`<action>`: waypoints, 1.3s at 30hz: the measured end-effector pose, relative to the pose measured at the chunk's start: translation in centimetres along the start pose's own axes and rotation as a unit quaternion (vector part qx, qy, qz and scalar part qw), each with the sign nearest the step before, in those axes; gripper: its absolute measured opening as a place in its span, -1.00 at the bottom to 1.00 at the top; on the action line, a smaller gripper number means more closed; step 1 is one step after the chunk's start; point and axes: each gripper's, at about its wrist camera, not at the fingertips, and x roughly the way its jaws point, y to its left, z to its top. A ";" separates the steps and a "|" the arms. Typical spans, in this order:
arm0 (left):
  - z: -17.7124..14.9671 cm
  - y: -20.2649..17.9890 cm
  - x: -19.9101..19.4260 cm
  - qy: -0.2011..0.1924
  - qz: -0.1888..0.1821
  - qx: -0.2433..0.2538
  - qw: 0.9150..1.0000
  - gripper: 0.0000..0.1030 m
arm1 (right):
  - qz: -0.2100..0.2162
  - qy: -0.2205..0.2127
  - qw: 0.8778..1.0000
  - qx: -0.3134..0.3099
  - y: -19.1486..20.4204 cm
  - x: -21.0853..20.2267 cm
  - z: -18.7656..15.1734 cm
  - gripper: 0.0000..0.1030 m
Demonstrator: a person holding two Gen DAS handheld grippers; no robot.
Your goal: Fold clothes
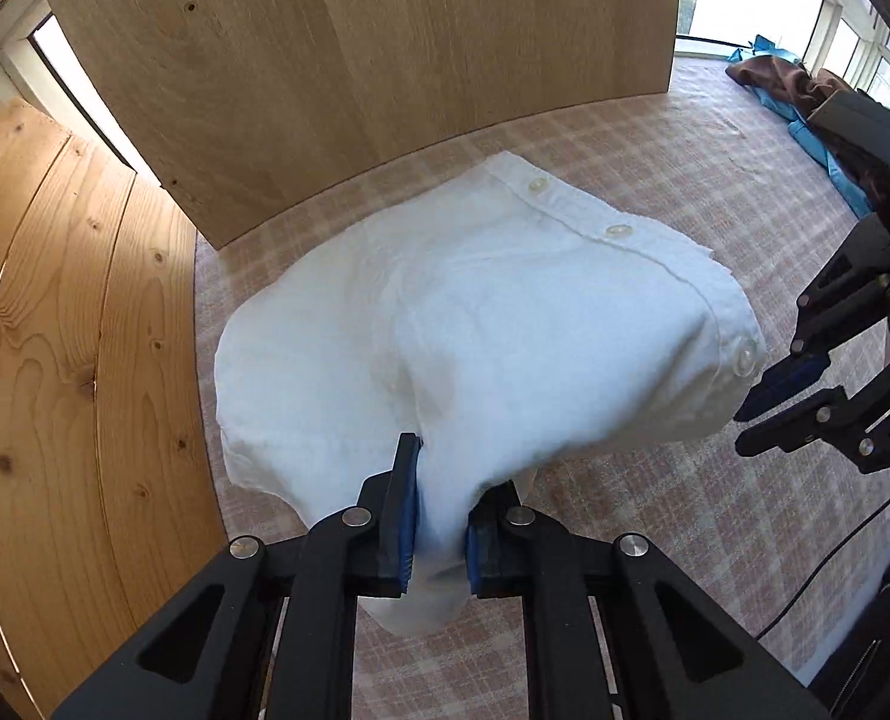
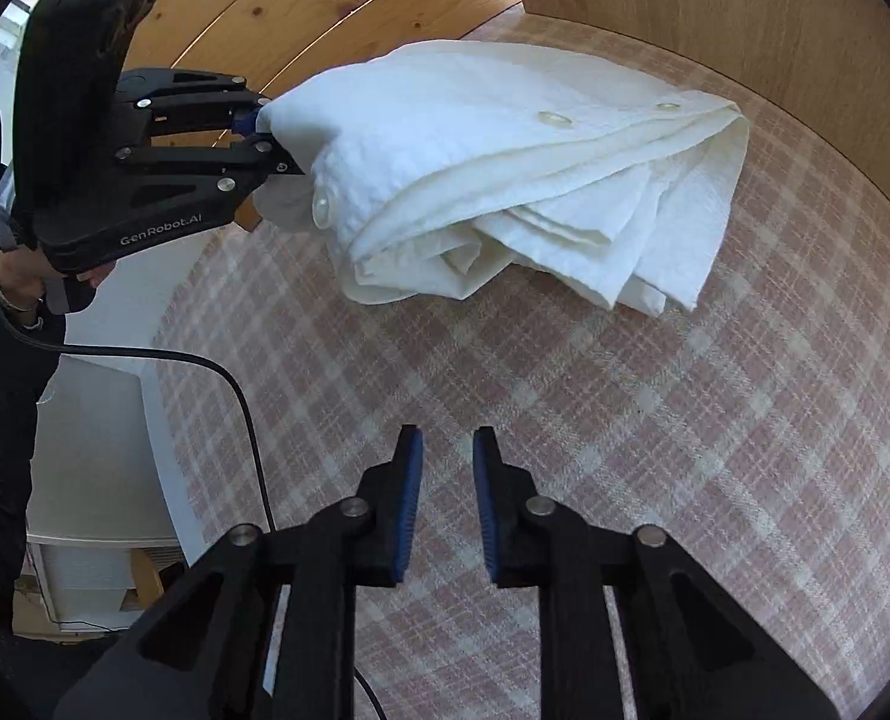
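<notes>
We see our left gripper (image 2: 265, 138) clamping the folded white shirt (image 2: 505, 180) above the plaid cloth (image 2: 685, 450); our right gripper (image 2: 448, 450) holds nothing.

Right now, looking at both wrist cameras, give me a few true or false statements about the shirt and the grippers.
1. The left gripper grips the white shirt. True.
2. The right gripper also holds the shirt. False: nothing is between its jaws.
3. The shirt hangs over bare wood. False: a pink plaid cloth lies under it.
4. Buttons show on the shirt. True.
5. No other clothes are in view. False: brown and blue garments lie by the window.
</notes>
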 end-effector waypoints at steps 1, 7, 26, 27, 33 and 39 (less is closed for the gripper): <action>0.5 0.0 0.0 0.001 0.002 0.004 1.000 -0.78 | 0.012 -0.008 1.000 0.006 0.1 0.3 0.5 -0.79; 1.5 -0.1 1.0 0.015 0.013 0.028 0.999 -0.78 | 0.046 -0.074 0.995 0.041 0.3 -0.4 3.9 -0.79; -4.9 -0.4 -1.8 0.006 -0.031 -0.007 0.999 -0.57 | -0.029 0.018 0.998 0.053 -3.8 0.4 1.2 -0.71; -4.9 0.3 -2.4 -0.003 -0.038 -0.022 0.999 -0.57 | -0.036 0.023 0.998 0.052 -4.3 -0.2 0.0 -0.71; -1.3 4.6 -4.7 -0.055 -0.036 -0.079 0.995 -0.19 | -0.051 -0.066 0.990 0.111 -8.2 -6.2 0.8 -0.01; 1.2 3.9 2.8 0.006 -0.066 -0.055 0.996 -0.15 | -0.053 -0.124 0.977 0.166 -11.3 -5.6 7.4 0.08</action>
